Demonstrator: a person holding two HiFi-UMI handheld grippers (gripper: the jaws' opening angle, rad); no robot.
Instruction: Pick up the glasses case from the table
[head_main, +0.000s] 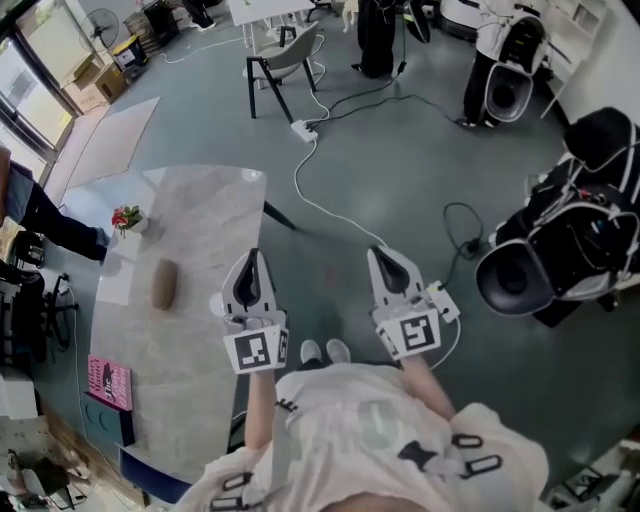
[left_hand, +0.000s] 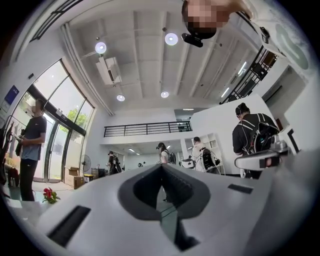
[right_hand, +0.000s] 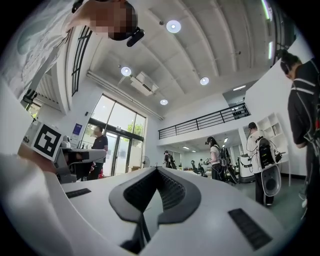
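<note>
**Head view: glasses case untouched on the worktop, both grippers shut and off to its right**

The main risk, as I judge it, is arriving at the case with the fingers pressed together. They would then push the smooth, rounded case across the polished stone and possibly off the edge, rather than straddling it. A second risk is gripping across its rounded ends, where it could slip out.

The brown oval glasses case (head_main: 165, 284) lies on the pale marble worktop (head_main: 205, 220) at centre left of the frame, its long axis running up and down the picture. The left gripper (head_main: 252, 265) sits near the worktop's right edge, to the right of the case and apart from it. The right gripper (head_main: 384, 262) is further right, over the grey floor.

In the left gripper view the fingers (left_hand: 142, 187) meet at the tips with nothing between them. The right gripper view shows its fingers (right_hand: 135, 192) likewise closed and empty. A red flower sprig (head_main: 127, 216) lies above the case and a pink book (head_main: 108, 383) below it.
</note>
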